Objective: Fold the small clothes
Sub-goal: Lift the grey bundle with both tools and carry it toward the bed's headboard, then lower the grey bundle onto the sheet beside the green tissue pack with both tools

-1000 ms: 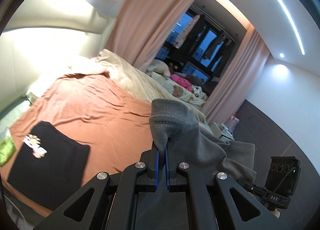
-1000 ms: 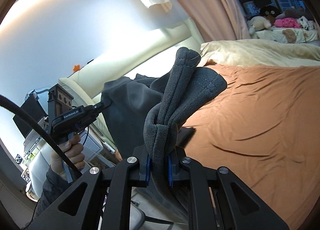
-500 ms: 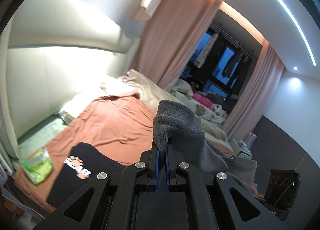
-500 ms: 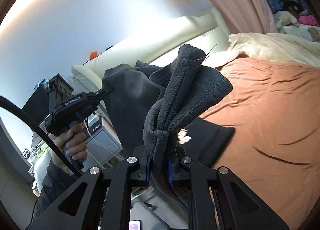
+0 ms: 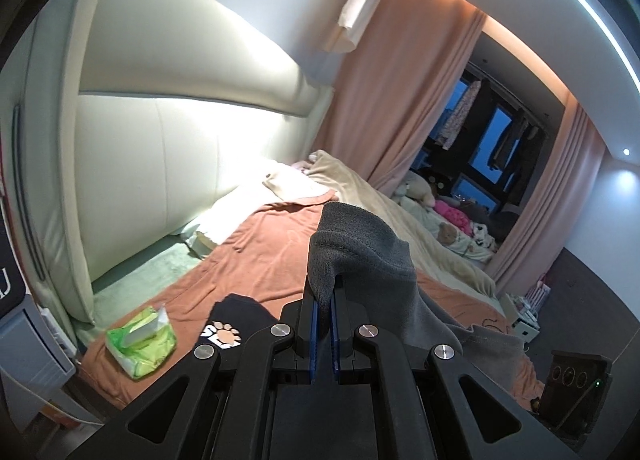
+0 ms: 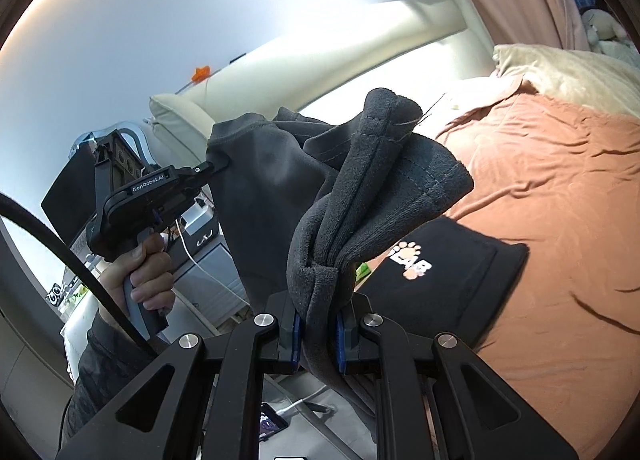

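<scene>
A dark grey garment (image 5: 372, 256) hangs in the air between both grippers, above the edge of a bed with a rust-brown sheet (image 5: 272, 244). My left gripper (image 5: 324, 300) is shut on one corner of it. My right gripper (image 6: 318, 324) is shut on a thick bunched fold of the same grey garment (image 6: 384, 188). In the right wrist view the left gripper (image 6: 218, 164) shows at the left, held by a hand (image 6: 140, 272), pinching the cloth's far corner. A folded black garment with an orange paw print (image 6: 444, 268) lies on the sheet below.
A green tissue pack (image 5: 140, 336) lies near the bed's corner beside the black garment (image 5: 236, 320). A padded cream headboard (image 5: 168, 140) stands at the left. A beige blanket (image 5: 380, 200) and soft toys lie farther off by the curtains. A bedside unit (image 6: 208, 252) stands under the left hand.
Both grippers have swung with the grey garment toward the headboard end of the bed. The folded black garment and tissue pack now sit closer below. Both grips are unchanged.
</scene>
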`<state>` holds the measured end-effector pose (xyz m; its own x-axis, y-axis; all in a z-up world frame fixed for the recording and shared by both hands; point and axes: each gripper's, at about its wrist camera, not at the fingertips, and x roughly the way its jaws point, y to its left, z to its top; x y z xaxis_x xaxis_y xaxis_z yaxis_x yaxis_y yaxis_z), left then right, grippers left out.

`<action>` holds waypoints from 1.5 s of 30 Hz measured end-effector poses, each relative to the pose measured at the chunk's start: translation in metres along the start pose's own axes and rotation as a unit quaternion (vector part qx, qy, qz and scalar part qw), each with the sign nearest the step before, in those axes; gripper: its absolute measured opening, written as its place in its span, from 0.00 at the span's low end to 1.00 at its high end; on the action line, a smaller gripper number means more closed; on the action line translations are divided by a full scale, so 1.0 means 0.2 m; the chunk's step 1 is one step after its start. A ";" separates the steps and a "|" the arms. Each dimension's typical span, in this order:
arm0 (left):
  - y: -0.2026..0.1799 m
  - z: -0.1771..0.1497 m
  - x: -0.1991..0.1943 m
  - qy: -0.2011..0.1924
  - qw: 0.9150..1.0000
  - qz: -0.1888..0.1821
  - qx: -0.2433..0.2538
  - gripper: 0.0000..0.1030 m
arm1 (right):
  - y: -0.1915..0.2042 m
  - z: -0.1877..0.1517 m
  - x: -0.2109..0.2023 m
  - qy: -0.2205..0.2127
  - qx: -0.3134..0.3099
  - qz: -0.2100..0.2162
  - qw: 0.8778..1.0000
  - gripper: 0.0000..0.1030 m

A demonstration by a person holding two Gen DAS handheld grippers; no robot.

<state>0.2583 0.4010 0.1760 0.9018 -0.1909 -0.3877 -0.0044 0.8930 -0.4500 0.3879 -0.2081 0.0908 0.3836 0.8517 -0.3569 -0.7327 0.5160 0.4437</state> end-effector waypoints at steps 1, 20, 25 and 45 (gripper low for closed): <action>0.03 -0.01 0.02 0.002 1.000 0.006 0.000 0.04 | 0.00 0.00 0.02 0.002 -0.001 -0.001 1.000 0.09; 0.34 -0.04 0.76 0.056 0.997 0.061 -0.008 0.04 | -0.46 0.12 0.37 0.040 -0.020 -0.053 0.998 0.09; 0.40 -0.08 0.96 0.076 0.994 0.078 -0.004 0.04 | -0.56 0.17 0.55 0.054 -0.005 -0.055 0.997 0.09; 0.64 -0.49 1.58 0.210 0.956 0.203 0.038 0.28 | -1.26 -0.06 1.04 0.105 0.188 -0.086 0.973 0.43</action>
<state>0.4994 0.4150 -0.0826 0.5791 0.0440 -0.8141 -0.2713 0.9520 -0.1416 0.6450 -0.1610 -0.1053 0.3304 0.7324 -0.5953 -0.3946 0.6802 0.6178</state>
